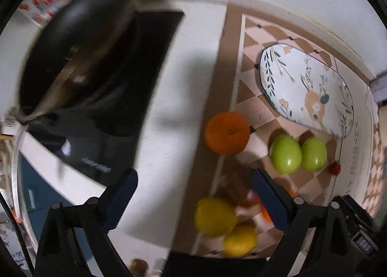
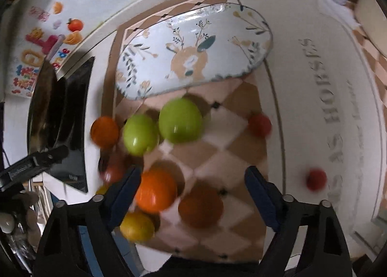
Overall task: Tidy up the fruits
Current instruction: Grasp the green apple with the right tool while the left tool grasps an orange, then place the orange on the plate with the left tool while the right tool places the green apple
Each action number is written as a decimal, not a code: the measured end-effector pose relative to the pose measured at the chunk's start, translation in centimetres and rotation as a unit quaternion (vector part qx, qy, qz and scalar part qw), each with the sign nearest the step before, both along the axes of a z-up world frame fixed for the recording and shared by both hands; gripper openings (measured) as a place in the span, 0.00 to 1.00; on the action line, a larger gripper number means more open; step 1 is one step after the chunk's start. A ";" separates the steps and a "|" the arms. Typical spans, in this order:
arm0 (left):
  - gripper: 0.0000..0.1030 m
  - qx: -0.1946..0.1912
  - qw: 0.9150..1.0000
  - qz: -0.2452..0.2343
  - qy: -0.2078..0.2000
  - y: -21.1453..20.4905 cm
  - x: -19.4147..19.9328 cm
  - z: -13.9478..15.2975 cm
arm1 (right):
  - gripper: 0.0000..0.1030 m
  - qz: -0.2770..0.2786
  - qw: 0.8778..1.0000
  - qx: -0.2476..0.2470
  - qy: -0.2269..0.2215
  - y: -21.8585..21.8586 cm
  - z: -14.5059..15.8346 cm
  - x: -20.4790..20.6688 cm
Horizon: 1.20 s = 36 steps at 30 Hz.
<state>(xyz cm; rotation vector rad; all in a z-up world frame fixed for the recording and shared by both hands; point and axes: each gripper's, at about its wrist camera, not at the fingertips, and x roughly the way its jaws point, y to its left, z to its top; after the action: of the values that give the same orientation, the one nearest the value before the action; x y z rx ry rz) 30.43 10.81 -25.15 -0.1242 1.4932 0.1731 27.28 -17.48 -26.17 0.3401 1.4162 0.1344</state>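
This looks like a home kitchen. A black frying pan (image 1: 79, 42) sits over a dark glass cooktop (image 1: 101, 160) set into a white tabletop (image 1: 188, 71). Beside it lies a checkered mat (image 2: 217, 156) carrying an oval plate painted with a deer (image 2: 193, 52) and loose fruit. Colourful fruit stickers (image 2: 48, 42) decorate the white wall behind.

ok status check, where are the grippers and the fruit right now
Left hand-held gripper open, empty, over the lemons. Right hand-held gripper open, empty, above an orange. Plate bare, all fruit on the mat. Nothing blocking.
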 end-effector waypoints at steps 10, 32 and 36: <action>0.84 -0.043 0.997 -0.004 0.069 -1.7 5.7 -6.4 | 0.70 0.009 0.997 0.043 0.063 1.1 -5.4 6.9; 0.59 -0.060 0.997 -0.040 0.037 -5.0 6.2 -2.8 | 0.58 0.019 0.996 0.070 0.043 1.9 -3.7 7.8; 0.59 -0.108 0.993 -0.053 -0.006 -7.7 8.8 1.6 | 0.58 0.000 0.997 0.073 -0.001 -0.5 -0.2 9.9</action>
<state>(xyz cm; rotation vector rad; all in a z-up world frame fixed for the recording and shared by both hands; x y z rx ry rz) 39.22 3.11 -23.54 -0.2179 1.4994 -0.0752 37.20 -17.98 -26.37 0.4597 1.4078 0.2385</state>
